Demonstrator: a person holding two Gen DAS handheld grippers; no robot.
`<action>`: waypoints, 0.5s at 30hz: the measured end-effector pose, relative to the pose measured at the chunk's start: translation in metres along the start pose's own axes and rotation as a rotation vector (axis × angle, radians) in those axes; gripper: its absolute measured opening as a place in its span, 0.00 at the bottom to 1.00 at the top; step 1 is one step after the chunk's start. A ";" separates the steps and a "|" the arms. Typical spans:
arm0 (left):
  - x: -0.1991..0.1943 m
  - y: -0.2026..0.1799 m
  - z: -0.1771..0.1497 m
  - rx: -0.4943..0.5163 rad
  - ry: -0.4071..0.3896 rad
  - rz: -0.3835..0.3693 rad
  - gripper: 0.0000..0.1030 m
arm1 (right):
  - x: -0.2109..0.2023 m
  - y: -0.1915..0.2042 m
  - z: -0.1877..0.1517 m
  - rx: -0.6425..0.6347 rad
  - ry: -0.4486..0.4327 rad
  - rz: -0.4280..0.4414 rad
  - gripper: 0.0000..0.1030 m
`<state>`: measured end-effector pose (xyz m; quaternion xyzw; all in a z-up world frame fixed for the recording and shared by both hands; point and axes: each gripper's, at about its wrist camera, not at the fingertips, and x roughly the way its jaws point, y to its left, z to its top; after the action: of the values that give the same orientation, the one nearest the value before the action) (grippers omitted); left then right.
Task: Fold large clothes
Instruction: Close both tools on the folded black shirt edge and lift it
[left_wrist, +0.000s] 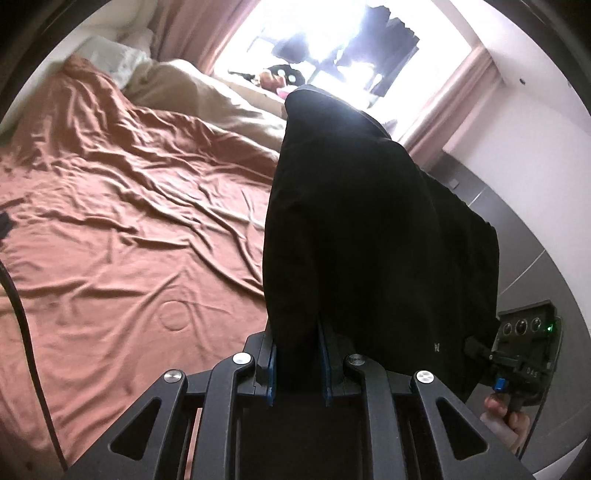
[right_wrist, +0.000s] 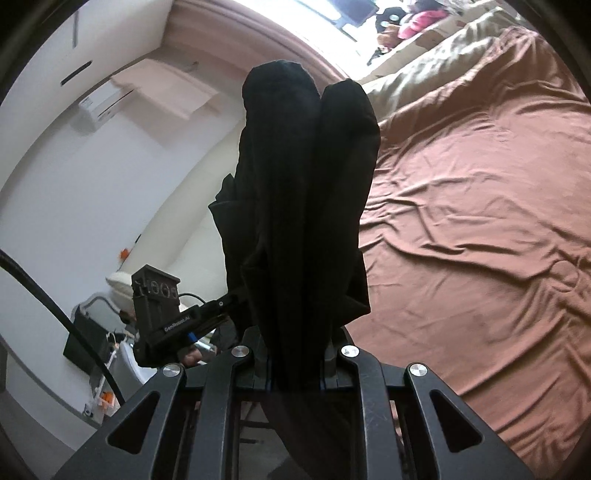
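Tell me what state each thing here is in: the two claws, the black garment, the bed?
Left gripper: shut on the black garment.
Right gripper: shut on the same garment.
Black garment: bunched, lifted off the bed.
Brown bedsheet: wrinkled.
Curtains: drawn open.

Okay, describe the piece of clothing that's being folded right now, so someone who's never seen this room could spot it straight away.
Start at the wide bed under its wrinkled rust-brown sheet. Above its edge hangs a black garment, pinched in both the left tool and the right tool. It is the only dark cloth here, lifted off the bed; the other bedding is rust or beige.
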<state>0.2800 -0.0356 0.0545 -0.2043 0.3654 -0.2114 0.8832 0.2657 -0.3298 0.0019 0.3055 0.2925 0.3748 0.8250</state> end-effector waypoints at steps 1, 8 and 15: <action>-0.011 0.002 -0.003 -0.002 -0.010 0.003 0.18 | 0.003 0.006 -0.003 -0.008 0.000 -0.001 0.13; -0.080 0.013 -0.024 -0.011 -0.076 0.019 0.18 | 0.023 0.040 -0.021 -0.027 -0.002 0.007 0.13; -0.135 0.033 -0.037 -0.027 -0.121 0.032 0.17 | 0.038 0.071 -0.038 -0.050 0.003 0.024 0.13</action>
<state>0.1734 0.0544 0.0889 -0.2225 0.3173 -0.1794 0.9043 0.2283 -0.2505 0.0188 0.2879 0.2806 0.3923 0.8273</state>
